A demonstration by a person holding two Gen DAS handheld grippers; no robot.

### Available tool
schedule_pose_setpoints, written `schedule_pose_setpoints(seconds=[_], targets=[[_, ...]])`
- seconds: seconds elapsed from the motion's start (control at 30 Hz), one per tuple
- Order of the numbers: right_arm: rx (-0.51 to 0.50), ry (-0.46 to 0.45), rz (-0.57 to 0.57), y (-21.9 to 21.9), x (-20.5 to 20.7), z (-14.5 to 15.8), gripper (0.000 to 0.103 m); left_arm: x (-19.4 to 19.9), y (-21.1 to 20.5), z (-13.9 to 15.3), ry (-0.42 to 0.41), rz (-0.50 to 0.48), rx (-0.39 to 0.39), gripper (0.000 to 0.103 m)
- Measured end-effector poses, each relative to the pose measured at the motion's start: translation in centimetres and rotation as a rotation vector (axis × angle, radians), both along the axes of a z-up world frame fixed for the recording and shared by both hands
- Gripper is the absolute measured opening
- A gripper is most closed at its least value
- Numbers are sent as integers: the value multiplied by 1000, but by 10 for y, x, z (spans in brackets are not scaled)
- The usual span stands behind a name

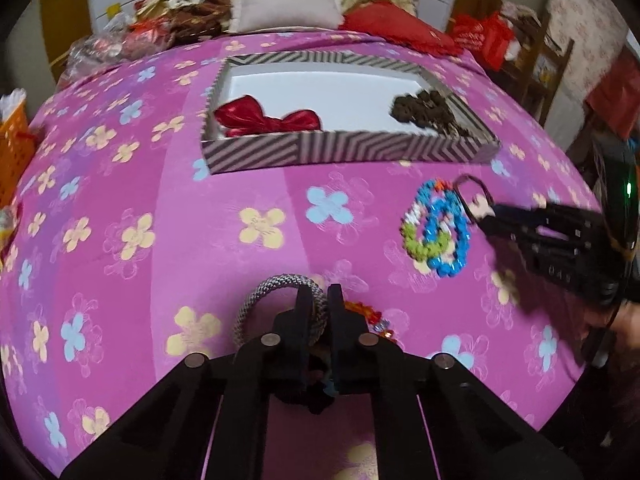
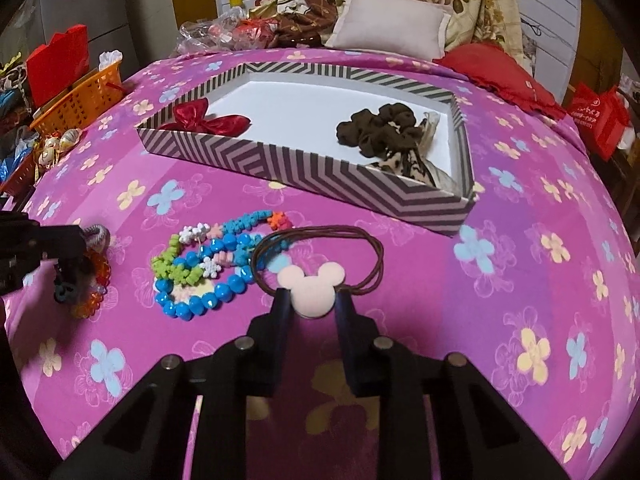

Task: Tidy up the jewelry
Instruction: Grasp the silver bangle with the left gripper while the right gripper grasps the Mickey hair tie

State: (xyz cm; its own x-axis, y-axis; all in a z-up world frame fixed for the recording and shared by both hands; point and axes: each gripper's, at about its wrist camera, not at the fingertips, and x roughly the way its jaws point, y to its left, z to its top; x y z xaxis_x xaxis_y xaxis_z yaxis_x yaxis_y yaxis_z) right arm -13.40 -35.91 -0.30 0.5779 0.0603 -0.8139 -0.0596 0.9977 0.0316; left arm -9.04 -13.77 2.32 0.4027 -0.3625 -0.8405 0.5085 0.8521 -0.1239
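left gripper (image 1: 318, 304) jaws clamping grey rope bracelet (image 1: 276, 292) for lifting | right gripper (image 2: 310, 300) jaws pinching pink mouse-head hair tie (image 2: 310, 280) | striped box (image 2: 320, 176) waiting beyond both jaws

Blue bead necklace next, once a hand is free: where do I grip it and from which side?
Take the blue bead necklace on its near arc of big round beads, coming from above and the near side, one finger inside the loop. That stretch lies flat on the bedspread and clear; the far side tangles with the flower strand and the brown hair tie.
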Motion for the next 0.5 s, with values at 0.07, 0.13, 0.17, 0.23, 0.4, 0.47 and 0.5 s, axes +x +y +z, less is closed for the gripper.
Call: schedule_pose_setpoints(seconds=[0.07, 0.13, 0.17, 0.23, 0.4, 0.47, 0.5], targets=[[2, -1, -1, 0, 0, 0, 23, 5, 8, 3, 14, 20, -28, 0], [1, -4, -2, 0, 0, 0, 23, 10, 16, 6, 15, 46, -41, 0], [2, -5, -3, 0, 0, 0, 23, 13, 21, 8, 14, 64, -45, 0], [4, -8, -5, -1, 1, 0, 23, 18, 29, 8, 16, 91, -51, 0], [6, -6, -7, 0, 3, 0, 23, 25, 43, 5, 36, 136, -63, 0], [24, -6, -12, -3, 3, 0, 24, 23, 47, 6, 50, 134, -84, 0], [33, -3, -15, -4, 2, 0, 24, 21, 49, 8, 62, 133, -104, 0]])
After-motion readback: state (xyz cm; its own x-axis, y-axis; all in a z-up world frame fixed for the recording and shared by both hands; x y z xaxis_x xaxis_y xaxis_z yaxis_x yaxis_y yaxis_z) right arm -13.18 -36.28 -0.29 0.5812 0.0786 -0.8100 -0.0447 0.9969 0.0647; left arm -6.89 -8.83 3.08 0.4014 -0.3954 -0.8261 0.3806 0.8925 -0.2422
